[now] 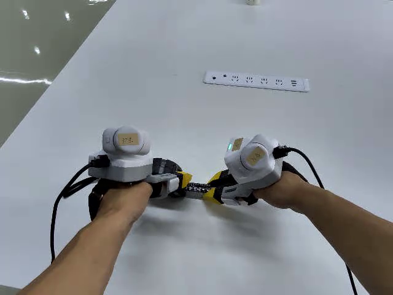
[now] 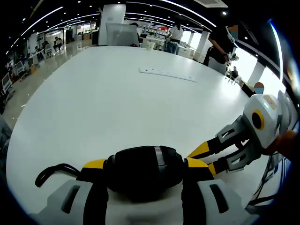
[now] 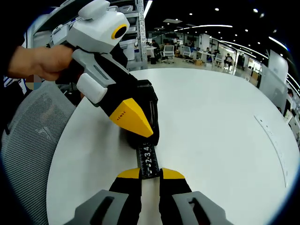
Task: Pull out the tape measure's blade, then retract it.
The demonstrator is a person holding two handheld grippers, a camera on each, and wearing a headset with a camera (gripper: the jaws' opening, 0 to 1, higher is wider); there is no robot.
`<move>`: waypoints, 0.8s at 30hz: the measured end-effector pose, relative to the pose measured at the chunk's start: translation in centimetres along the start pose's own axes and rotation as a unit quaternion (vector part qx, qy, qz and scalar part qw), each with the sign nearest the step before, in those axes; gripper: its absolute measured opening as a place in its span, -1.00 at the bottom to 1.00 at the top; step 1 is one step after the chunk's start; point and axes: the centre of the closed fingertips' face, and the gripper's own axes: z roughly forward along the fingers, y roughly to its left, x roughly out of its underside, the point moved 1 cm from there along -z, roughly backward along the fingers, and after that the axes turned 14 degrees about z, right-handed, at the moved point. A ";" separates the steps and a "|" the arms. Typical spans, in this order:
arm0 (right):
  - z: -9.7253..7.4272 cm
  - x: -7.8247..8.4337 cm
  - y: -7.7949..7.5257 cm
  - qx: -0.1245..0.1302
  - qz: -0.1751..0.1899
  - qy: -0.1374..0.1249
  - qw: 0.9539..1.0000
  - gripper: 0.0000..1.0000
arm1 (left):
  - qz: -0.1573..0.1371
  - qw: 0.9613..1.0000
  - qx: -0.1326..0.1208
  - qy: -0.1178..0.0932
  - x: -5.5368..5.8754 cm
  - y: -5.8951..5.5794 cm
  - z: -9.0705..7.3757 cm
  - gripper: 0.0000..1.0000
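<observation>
left tool (image 2: pixel 145 165): clamped around black rounded tape measure case (image 3: pixel 146 105) | right tool (image 3: pixel 150 174): pinching short black numbered blade (image 3: pixel 147 161), lower centre

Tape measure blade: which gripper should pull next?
Right, most likely. The right gripper is shut on the blade, which is barely out, while the left gripper clamps the case and can anchor it.

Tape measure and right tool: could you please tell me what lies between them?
A short stretch of blade, numbered 2 to 4, runs from the tape measure to the right tool, in the right gripper view.
</observation>
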 end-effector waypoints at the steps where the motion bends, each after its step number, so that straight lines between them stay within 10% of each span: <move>1: 0.1 -0.1 0.0 0.000 0.000 0.000 1.000 -0.80 | 0.000 1.000 0.000 0.000 0.0 0.0 0.0 0.17; 24: 2.0 -1.6 0.9 -0.016 -0.018 -0.003 1.000 -0.79 | -0.003 1.000 0.003 0.001 0.2 0.1 0.0 0.17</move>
